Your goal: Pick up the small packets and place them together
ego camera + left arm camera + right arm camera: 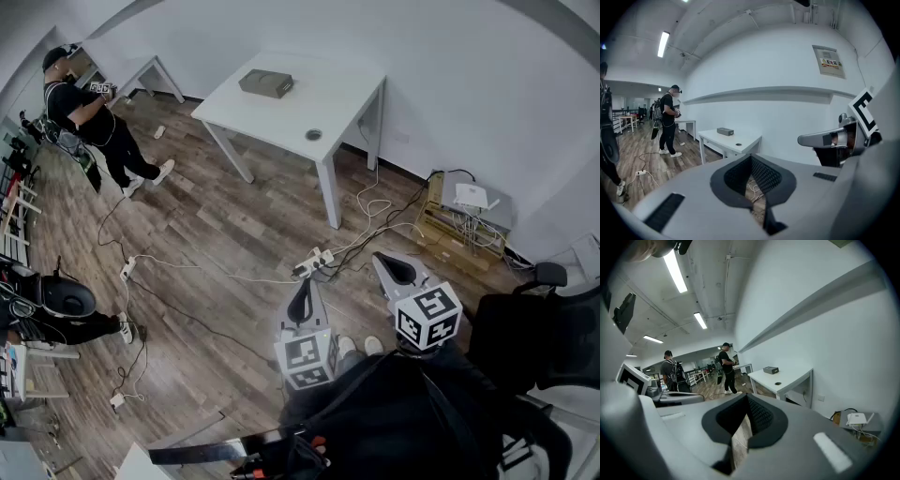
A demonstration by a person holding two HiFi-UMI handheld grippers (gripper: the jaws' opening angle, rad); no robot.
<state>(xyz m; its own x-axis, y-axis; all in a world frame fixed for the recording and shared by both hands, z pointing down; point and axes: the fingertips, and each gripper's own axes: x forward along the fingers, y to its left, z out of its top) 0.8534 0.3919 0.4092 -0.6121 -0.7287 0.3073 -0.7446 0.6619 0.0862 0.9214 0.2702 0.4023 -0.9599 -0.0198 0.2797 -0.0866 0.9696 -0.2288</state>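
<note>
Here the left tool has its grey jaws brought together, tips meeting, with nothing held between the dark ribbed pads; only floor and cable show through the gap behind them. The right tool is likewise closed and empty. In the head view both tools hang side by side above the brown wood-plank floor, close in front of the person holding them, the left one lower than the right, each with its black-and-white marker cube at the rear. Well apart from them, across the room, stands a white rectangular tabletop against the pale wall. On it lies a flat grey-brown box near the far edge, and a small round cable hole sits close to the near edge. The small packets cannot be made out in any view. A white power strip with loose white cables lies on the floor between the tabletop and the tools. A person in black clothes stands at the upper left, and a black office chair is at the right.
</note>
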